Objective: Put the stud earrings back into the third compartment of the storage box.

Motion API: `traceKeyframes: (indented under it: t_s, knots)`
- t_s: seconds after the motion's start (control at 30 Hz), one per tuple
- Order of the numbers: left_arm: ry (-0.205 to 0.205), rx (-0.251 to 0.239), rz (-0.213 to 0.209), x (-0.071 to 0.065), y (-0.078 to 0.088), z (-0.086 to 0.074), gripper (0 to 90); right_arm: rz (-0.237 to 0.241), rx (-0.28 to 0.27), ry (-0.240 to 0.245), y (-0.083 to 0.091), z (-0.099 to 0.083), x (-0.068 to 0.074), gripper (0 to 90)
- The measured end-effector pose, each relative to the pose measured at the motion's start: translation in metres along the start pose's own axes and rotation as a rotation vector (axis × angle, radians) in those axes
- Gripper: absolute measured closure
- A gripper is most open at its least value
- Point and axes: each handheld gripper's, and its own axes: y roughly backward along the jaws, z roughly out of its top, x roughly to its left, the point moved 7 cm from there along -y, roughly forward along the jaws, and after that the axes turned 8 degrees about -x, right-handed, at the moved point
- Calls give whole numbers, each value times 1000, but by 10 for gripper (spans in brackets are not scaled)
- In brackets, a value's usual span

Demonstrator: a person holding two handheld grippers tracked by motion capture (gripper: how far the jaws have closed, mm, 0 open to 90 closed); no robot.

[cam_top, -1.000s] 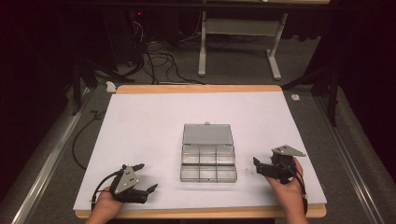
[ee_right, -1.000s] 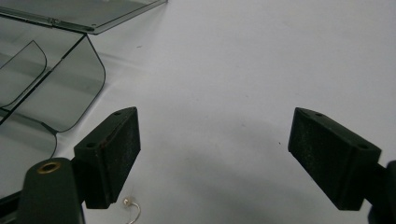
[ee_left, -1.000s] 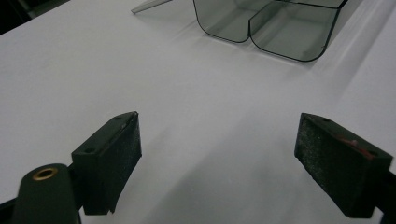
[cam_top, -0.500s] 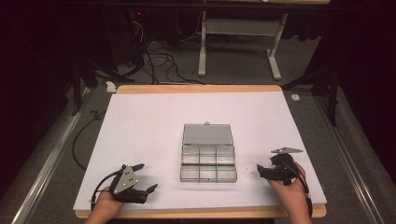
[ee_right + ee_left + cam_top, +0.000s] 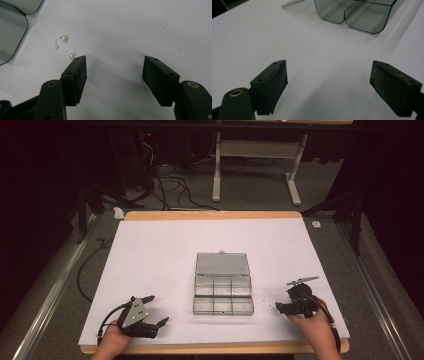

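A clear plastic compartment box (image 5: 222,292) lies open at the middle of the white table, its lid folded back. Two small pearl earrings lie on the sheet to its right: one on a curved wire (image 5: 64,38), the other (image 5: 72,55) just off the tip of my right gripper's left pad. My right gripper (image 5: 115,61) hovers low over the sheet. Its jaws have just been closing and still stand apart with nothing between them. My left gripper (image 5: 328,68) rests wide open at the front left (image 5: 156,310), facing a corner of the box (image 5: 359,17).
The white sheet (image 5: 165,255) covers a wooden table top whose edge (image 5: 210,215) shows at the back. Cables and a desk frame (image 5: 255,150) stand on the floor beyond. A person's hands hold both grippers near the front edge.
The right gripper has tipped down toward the sheet and its jaws have narrowed. The left gripper and the box have not moved.
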Motion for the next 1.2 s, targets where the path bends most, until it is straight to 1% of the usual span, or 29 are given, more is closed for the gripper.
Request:
traceKeyframes:
  t_s: [0.1, 0.13, 0.2, 0.23, 0.33, 0.37, 0.4, 0.43, 0.47, 0.53, 0.57, 0.63, 0.67, 0.7, 0.73, 0.8, 0.83, 0.87, 0.9, 0.97, 1.07, 1.1, 1.17, 1.2]
  knots:
    - [9, 7, -1, 1, -1, 0, 154, 17, 35, 12, 0, -1, 1, 402]
    - [12, 10, 0, 1, -1, 0, 154, 17, 35, 12, 0, -1, 1, 413]
    - [4, 4, 1, 0, 0, 0, 154, 27, 51, 12, 1, 0, 2, 425]
    - [1, 1, -1, 0, 0, 0, 154, 32, 74, 13, 2, 0, 2, 427]
    - [11, 8, -2, 1, -1, 0, 154, 27, 93, 25, 3, 0, 1, 421]
    - [11, 9, -2, 1, -1, 0, 154, 34, 107, 28, 3, 0, 1, 407]
    - [7, 7, -2, 0, -1, 0, 154, 34, 107, 28, 3, 0, 1, 407]
    - [4, 2, -3, 0, 0, 0, 154, 40, 118, 25, 3, 0, 1, 396]
    - [3, 0, -4, 0, 0, 0, 154, 41, 140, 18, 2, -1, 1, 383]
    - [12, 7, -5, 1, -1, 0, 154, 43, 140, 26, 2, -1, 1, 381]
    - [16, 10, -5, 1, -1, 0, 154, 44, 154, 29, 2, -1, 2, 379]
    - [8, 5, -4, 0, 0, 0, 154, 45, 163, 40, 2, 0, 4, 383]
    - [5, 1, -5, 0, 0, 0, 154, 42, 178, 44, 2, 0, 5, 383]
    - [5, 1, -7, 0, 0, 0, 154, 34, 194, 62, 1, 1, 6, 390]
    - [9, 4, -7, 0, 0, 0, 154, 34, 194, 62, 1, 1, 6, 390]
    - [14, 9, -5, 1, -1, 0, 154, 34, 213, 69, 1, 2, 8, 396]
    - [11, 6, -4, 0, -1, 0, 154, 39, 217, 77, 1, 3, 9, 425]
    - [6, 0, -5, 0, 0, 0, 154, 41, 221, 89, 1, 3, 10, 433]
    - [4, -2, -7, 0, 0, 0, 154, 33, 243, 99, 1, 3, 13, 433]
    - [14, 9, -5, 1, -1, 0, 154, 29, 252, 117, 1, 5, 14, 435]
    - [6, 5, -4, 0, 0, 0, 154, 31, 253, 123, 0, 7, 16, 443]
    - [2, 0, -5, 0, 0, 0, 154, 28, 255, 131, 0, 10, 17, 459]
    - [8, 5, -6, 0, -1, 0, 154, 30, 256, 137, 0, 11, 18, 463]
    - [12, 9, -5, 1, -1, 0, 154, 22, 260, 151, 0, 13, 19, 477]
